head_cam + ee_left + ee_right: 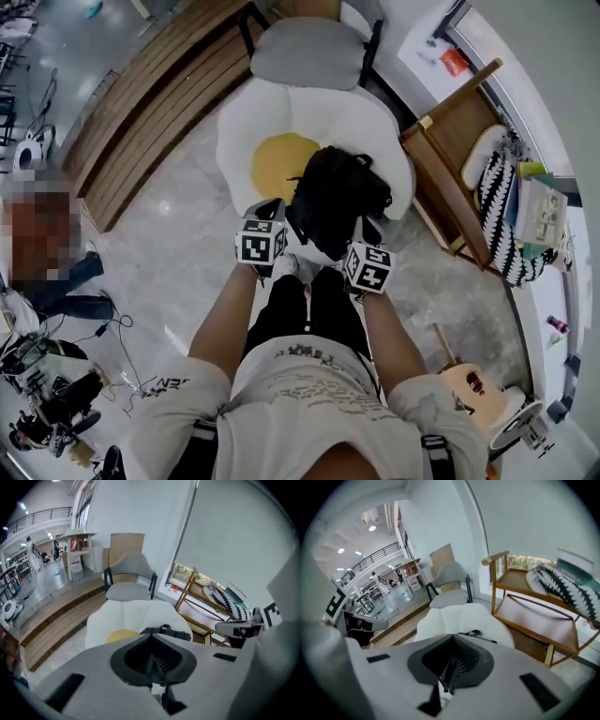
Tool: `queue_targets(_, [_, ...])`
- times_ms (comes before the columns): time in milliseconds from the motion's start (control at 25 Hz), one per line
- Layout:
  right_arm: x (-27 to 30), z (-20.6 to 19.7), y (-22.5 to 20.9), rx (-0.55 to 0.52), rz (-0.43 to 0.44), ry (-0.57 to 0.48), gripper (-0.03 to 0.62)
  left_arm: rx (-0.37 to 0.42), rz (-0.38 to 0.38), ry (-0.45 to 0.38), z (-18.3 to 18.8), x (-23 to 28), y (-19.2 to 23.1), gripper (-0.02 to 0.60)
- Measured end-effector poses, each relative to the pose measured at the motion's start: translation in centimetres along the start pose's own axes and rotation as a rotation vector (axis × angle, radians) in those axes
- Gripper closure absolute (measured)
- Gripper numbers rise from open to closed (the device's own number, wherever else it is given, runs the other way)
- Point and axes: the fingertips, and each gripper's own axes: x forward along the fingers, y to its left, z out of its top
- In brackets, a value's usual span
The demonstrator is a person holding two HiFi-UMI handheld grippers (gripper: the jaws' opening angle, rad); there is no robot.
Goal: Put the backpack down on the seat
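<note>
At the centre of the head view, close to the seat's near edge, the left gripper (274, 212) and the right gripper (362, 230) sit side by side. Each has its jaws pressed together with nothing between them, as each gripper view shows plainly. From overhead their tips overlap the black backpack (337, 195), and I can't tell whether they touch it. The backpack lies slumped on the seat (281, 117), toward its right half, partly covering the yellow round patch (277, 161) and reaching the near rim between the two grippers.

Left of the seat the pale glossy floor (169, 234) is open as far as the wooden steps (155, 108), which run diagonally through the upper left. A grey chair (309, 52) stands tight behind the seat at the top. A wooden rack (448, 141) crowds its right side, with a zigzag-patterned bag (502, 202) beyond.

Both gripper views hide nearly all of the backpack behind the grey gripper bodies, and only a strip of strap shows. The seat is white, padded and lobed like a fried egg.
</note>
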Motion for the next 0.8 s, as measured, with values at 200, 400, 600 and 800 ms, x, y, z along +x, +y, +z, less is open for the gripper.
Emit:
queue_targets(200, [-5.1, 7.6, 4.3, -0.065, 0.011, -0.178, 0.567, 0.018, 0.015, -0.157, 5.9, -6.9, -0.3, 0.557])
queue_targets(400, [-10.4, 16.1, 9.1, -0.17, 0.023, -0.396, 0.566, 0.121, 0.076, -0.33, 12.7, -13.7, 0.7, 0.557])
queue_targets(600, [-17.0, 23.8, 12.4, -0.18, 0.031, -0.608, 0.566, 0.141, 0.113, -0.491, 18.2, -21.1, 1.3, 0.557])
queue_targets(800, [-22.7, 29.9, 14.4, -0.188, 0.066, -0.799, 0.566, 0.161, 0.165, -0.643, 23.0, -27.8, 1.7, 0.557])
